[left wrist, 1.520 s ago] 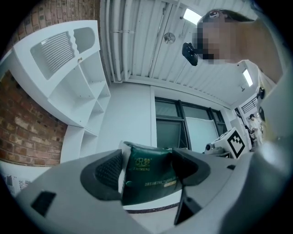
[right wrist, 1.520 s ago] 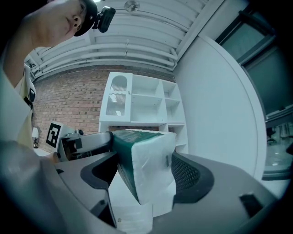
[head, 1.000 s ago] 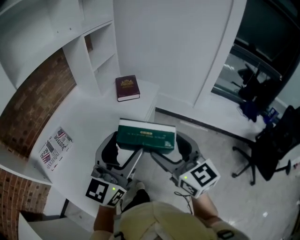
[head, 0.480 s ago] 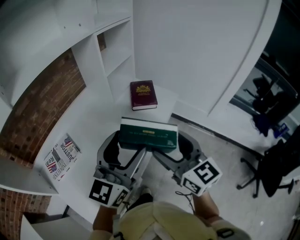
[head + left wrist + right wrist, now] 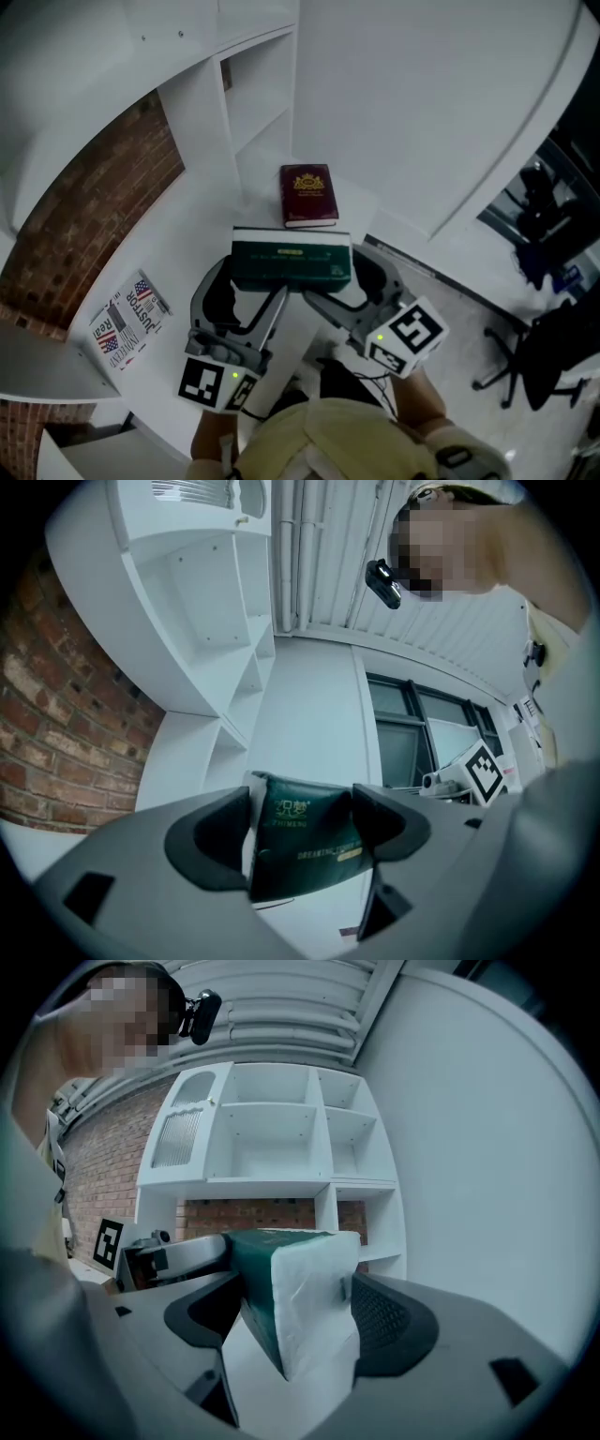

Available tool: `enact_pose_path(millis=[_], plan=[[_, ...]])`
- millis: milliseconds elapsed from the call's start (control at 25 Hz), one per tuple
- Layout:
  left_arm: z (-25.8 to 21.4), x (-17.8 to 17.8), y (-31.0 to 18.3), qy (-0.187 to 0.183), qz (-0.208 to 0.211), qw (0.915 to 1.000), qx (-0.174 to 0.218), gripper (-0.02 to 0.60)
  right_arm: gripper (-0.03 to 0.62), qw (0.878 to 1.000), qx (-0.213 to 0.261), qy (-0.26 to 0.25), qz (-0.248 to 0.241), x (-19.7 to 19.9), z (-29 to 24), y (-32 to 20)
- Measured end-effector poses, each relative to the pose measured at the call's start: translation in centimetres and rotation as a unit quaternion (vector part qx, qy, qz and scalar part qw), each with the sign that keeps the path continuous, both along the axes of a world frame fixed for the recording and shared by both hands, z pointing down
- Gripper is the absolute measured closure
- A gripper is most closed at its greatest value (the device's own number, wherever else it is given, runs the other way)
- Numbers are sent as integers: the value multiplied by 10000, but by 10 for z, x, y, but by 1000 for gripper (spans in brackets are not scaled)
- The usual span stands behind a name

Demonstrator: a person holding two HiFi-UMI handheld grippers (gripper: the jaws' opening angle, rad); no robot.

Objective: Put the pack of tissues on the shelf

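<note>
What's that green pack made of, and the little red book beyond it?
The pack of tissues: likely thin glossy plastic film, dark green with a white end; it creases and dents where squeezed. The red book: seemingly a stiff maroon cover, perhaps leatherette, with gold-coloured stamping.

Glossy green plastic wrap on the pack of tissues [image 5: 292, 263]; smooth matt white shelf [image 5: 202, 122]; rough brick wall [image 5: 94, 206].

- Brick wall [image 5: 94, 216] behind white shelves [image 5: 202, 122].
- Plain white wall [image 5: 422, 103] on the right.
- Pale floor [image 5: 459, 314], dark chair [image 5: 553, 356].
- Dark windows [image 5: 401, 747], ribbed white ceiling [image 5: 319, 564].
</note>
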State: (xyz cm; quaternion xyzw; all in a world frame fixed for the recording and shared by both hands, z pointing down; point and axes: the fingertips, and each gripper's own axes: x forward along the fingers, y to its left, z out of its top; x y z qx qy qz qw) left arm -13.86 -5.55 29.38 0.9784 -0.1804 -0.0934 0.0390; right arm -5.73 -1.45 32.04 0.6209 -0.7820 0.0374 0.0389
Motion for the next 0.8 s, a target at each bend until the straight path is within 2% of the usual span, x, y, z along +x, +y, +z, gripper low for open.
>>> enact_pose_path(millis=[320, 520, 800], plan=[[7, 11, -49, -55, -875, 9961, 73, 235, 224, 9950, 183, 275, -941, 15, -3, -64], [8, 43, -74, -46, -1496, 9887, 21, 235, 224, 9884, 84, 211, -1501, 51, 0, -98], [5, 89, -105, -177, -1889, 9818, 80, 235, 224, 9813, 31, -17, -1924, 94, -3, -136]])
